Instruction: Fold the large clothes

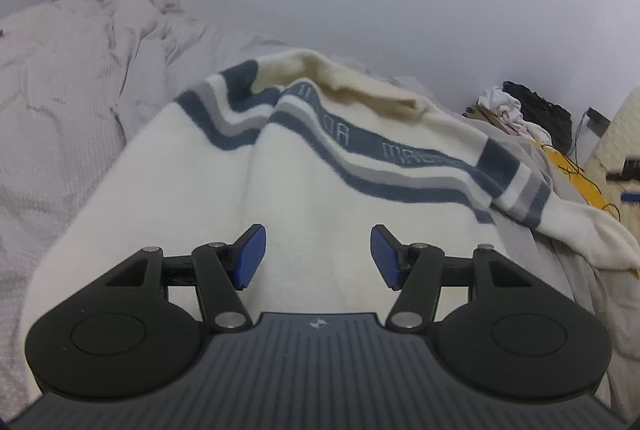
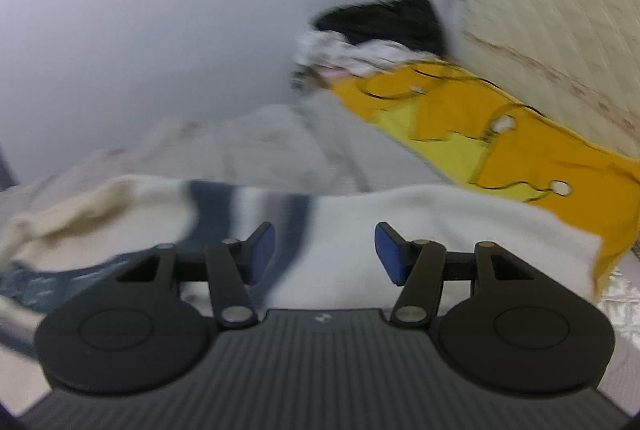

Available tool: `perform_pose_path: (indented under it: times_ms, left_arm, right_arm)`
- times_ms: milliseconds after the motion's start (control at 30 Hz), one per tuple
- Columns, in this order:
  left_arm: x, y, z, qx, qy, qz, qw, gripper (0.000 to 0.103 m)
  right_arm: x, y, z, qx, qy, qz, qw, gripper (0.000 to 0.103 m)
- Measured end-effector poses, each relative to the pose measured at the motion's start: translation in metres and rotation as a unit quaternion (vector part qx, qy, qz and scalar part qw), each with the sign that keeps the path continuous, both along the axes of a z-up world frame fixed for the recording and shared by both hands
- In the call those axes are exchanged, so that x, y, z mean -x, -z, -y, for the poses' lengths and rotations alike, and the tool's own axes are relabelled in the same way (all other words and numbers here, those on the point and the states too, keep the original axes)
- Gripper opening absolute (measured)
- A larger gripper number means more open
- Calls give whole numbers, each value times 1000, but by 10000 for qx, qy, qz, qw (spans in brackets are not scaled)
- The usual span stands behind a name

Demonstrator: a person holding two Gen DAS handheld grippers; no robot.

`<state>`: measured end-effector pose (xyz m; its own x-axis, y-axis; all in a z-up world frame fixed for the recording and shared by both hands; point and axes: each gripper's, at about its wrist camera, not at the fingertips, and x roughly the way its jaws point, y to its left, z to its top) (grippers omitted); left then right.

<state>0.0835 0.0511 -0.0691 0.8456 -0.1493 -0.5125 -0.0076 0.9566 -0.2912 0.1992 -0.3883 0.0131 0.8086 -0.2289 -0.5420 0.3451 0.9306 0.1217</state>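
We are between grasps, we judge: the cream sweater [image 1: 320,166] with blue-grey stripes lies rumpled on the bed [image 1: 60,110], and next we need an edge or sleeve to pinch. The left tool [image 1: 318,256] and the right tool [image 2: 325,254] both hover over it, spread wide, holding nothing.

Open air above the cream sweater [image 1: 304,190]; a yellow garment [image 2: 500,146] (cords across it) crowds the right edge.
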Motion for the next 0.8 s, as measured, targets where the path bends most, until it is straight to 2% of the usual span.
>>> perform_pose_path:
  times_ms: [200, 433, 633, 800]
  left_arm:
    - [27, -14, 5, -91, 79, 192, 9997, 63]
    - [46, -22, -5, -11, -83, 180, 9998, 63]
    - [55, -26, -40, 401, -540, 3, 9977, 64]
    - [67, -26, -75, 634, -1272, -217, 9896, 64]
  right_arm:
    - [46, -26, -80, -239, -953, 305, 9947, 58]
    - [94, -22, -161, -481, -1869, 313, 9807, 58]
    - [122, -1, -201, -870, -2393, 166, 9669, 58]
    - [134, 24, -219, -944, -2522, -4, 9631, 58]
